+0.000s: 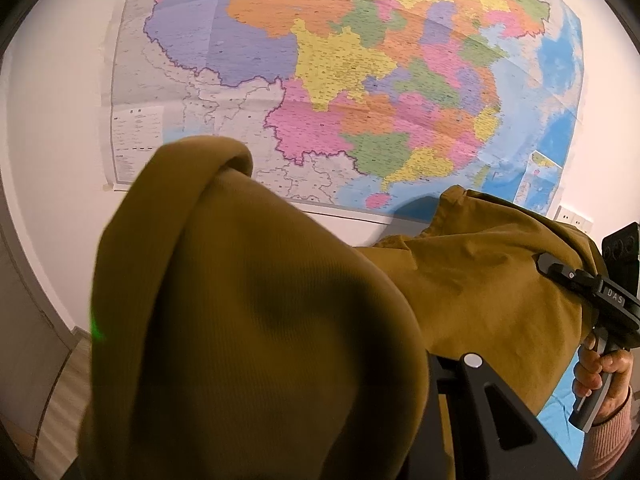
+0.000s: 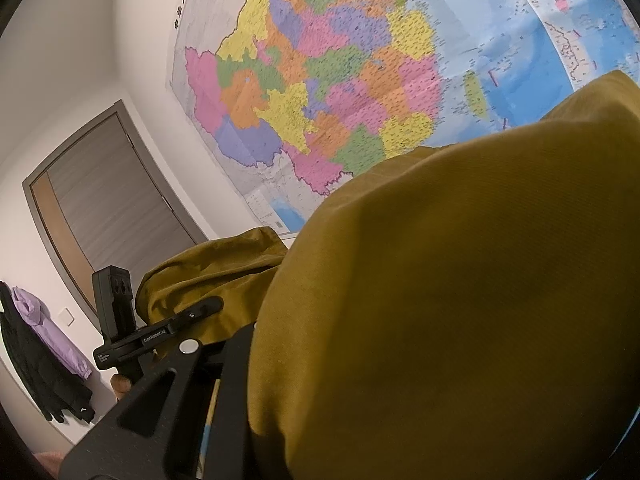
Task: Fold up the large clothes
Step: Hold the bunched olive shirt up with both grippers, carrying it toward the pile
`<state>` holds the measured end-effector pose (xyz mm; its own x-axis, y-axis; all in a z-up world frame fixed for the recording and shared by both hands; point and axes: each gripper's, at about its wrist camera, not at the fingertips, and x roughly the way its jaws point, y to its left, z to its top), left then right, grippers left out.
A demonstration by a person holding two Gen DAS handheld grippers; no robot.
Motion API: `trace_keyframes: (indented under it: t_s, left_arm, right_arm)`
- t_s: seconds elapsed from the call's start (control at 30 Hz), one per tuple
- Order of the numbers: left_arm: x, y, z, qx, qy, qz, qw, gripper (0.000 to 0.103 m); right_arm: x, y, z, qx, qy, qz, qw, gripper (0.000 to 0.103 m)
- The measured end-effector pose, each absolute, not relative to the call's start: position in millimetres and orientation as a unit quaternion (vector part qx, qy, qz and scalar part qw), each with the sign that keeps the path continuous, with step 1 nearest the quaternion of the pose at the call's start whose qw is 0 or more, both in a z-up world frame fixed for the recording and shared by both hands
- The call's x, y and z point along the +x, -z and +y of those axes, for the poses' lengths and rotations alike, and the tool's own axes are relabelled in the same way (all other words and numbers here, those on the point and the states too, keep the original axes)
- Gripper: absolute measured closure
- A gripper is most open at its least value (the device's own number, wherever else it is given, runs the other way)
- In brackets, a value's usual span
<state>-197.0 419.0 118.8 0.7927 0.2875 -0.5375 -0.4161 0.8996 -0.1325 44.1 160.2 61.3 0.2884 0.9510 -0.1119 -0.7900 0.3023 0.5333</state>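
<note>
Cloth fills both wrist views: a mustard garment (image 1: 256, 300) is up in the air in front of the wall map (image 1: 340, 80), draped so thickly over each camera that the fingertips are buried. From the left wrist, the right hand-held gripper (image 1: 560, 270) shows at the far edge, its fingers sunk into a bunched edge of the fabric, a hand (image 1: 600, 368) on the trigger below. From the right wrist, the left hand-held gripper (image 2: 200, 312) reaches into another bunch of the same garment (image 2: 440, 300). Both look narrowed down on folds of cloth, pinching it, and the material sags between the two holds. By the look of it this is a thick, fine-ribbed knit: soft, floppy, no stiffness to speak of, not fragile, with enough weight to droop and pull at the pinch. Grip should be decent, since the weave is matte, not slick. Best holds, I'd say, are along a seam or hem, at two well-separated corners, so the panel hangs flat rather than balling up. No bench shows in either view.
</note>
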Motion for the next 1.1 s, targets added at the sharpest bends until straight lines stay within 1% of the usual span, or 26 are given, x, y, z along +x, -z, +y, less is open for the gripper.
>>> trace_keyframes:
  t_s: [1.1]
  left_arm:
    - [-211,-122,460,-0.122,-0.220,0.261,0.932,0.077]
  right_arm:
    - [42,-61,195,0.181,-0.572,0.216,0.770,0.086]
